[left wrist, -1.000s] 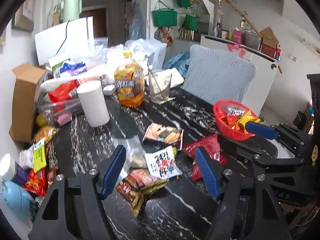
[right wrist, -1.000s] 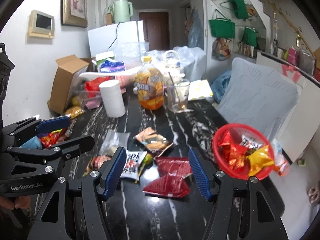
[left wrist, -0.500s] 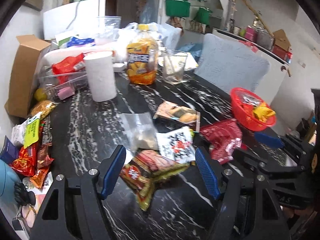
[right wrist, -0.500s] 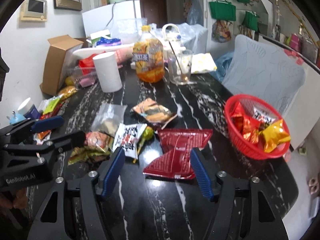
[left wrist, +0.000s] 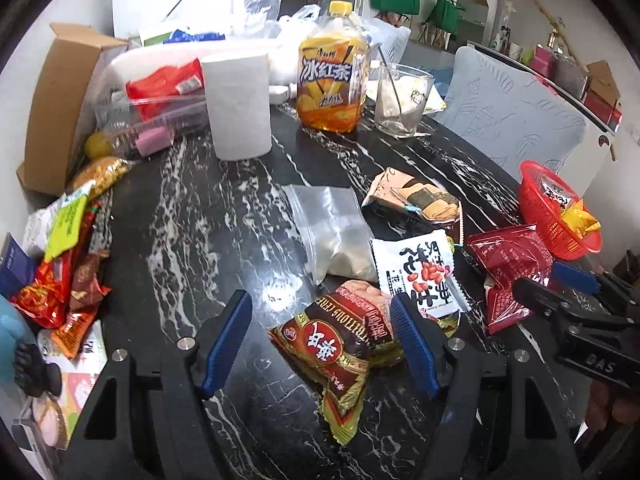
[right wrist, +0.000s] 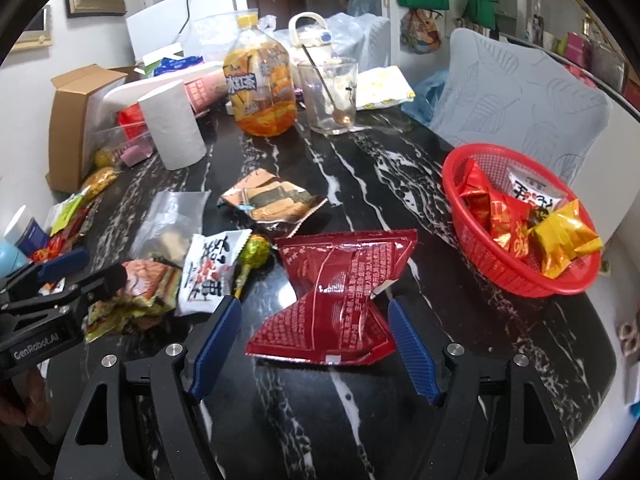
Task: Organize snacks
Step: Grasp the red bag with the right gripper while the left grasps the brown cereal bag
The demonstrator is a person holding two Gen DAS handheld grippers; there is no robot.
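Loose snack packets lie on the black marble table (left wrist: 192, 240). My left gripper (left wrist: 320, 340) is open just above a brown and red packet (left wrist: 340, 344), which sits between its fingers. My right gripper (right wrist: 314, 346) is open over a dark red packet (right wrist: 340, 296). A white peanut packet (left wrist: 420, 272), a clear bag (left wrist: 336, 232) and a biscuit packet (right wrist: 272, 200) lie beyond. A red basket (right wrist: 512, 276) at the right holds several snacks.
A paper roll (left wrist: 238, 104), an iced tea bottle (left wrist: 332, 80) and a glass with a spoon (left wrist: 400, 100) stand at the back. A cardboard box (left wrist: 52, 108) and more wrappers (left wrist: 60, 272) crowd the left edge. A grey chair (right wrist: 520, 104) stands behind the basket.
Both grippers have moved forward and down toward the packets. The brown packet now lies between my left fingers and the red packet between my right fingers. Both stay open.
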